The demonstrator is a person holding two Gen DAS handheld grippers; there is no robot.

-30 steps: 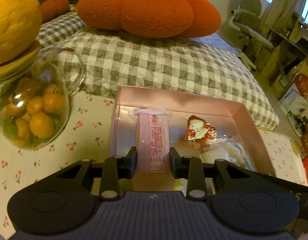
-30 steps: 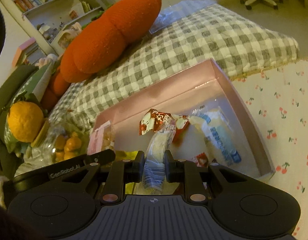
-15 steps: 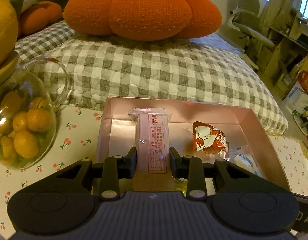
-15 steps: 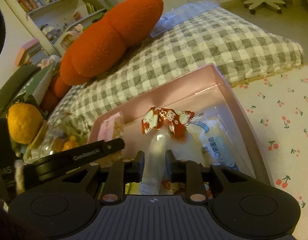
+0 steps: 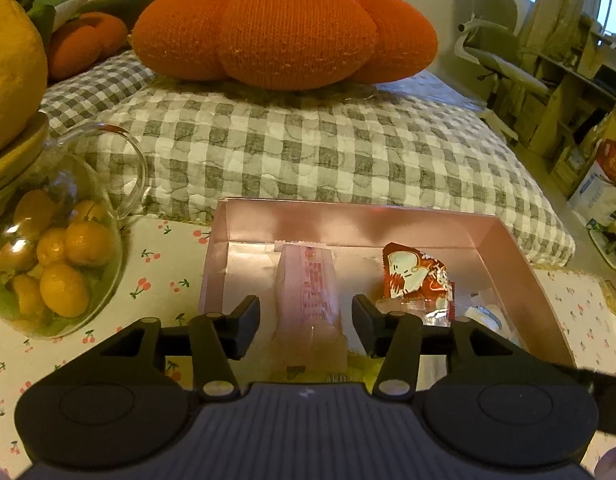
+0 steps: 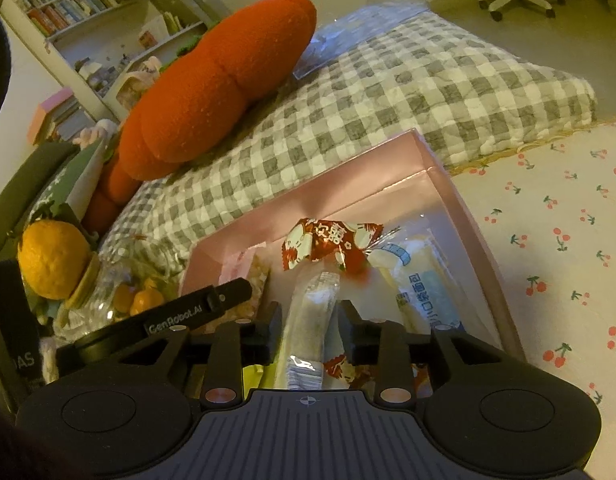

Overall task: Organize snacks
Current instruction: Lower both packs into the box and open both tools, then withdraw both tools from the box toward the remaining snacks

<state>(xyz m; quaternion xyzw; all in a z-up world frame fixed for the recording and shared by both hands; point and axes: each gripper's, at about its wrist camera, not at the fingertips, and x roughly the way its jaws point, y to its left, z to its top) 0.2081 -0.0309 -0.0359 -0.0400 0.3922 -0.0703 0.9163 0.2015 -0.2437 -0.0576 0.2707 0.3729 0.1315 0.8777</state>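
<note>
A pink box (image 5: 348,224) holds snacks. My left gripper (image 5: 306,312) is open, its fingers apart on both sides of a long pink-printed snack pack (image 5: 308,296) that lies in the box's left part. A red-and-white candy bag (image 5: 416,280) lies to its right. In the right wrist view my right gripper (image 6: 310,320) has its fingers close around a clear whitish snack pack (image 6: 308,328) over the box (image 6: 468,216). The red bag (image 6: 332,240) and a blue-and-white pack (image 6: 420,288) lie beyond it. The left gripper's finger (image 6: 200,308) shows at left.
A glass jar of small oranges (image 5: 56,256) stands left of the box on the cherry-print cloth (image 6: 556,208). A large yellow fruit (image 5: 8,64) sits on its lid. A checked cushion (image 5: 308,148) with an orange pumpkin pillow (image 5: 284,28) lies behind.
My left gripper has opened and let go of the pink pack, which now lies in the box. My right gripper has moved a little further over the box with its pack.
</note>
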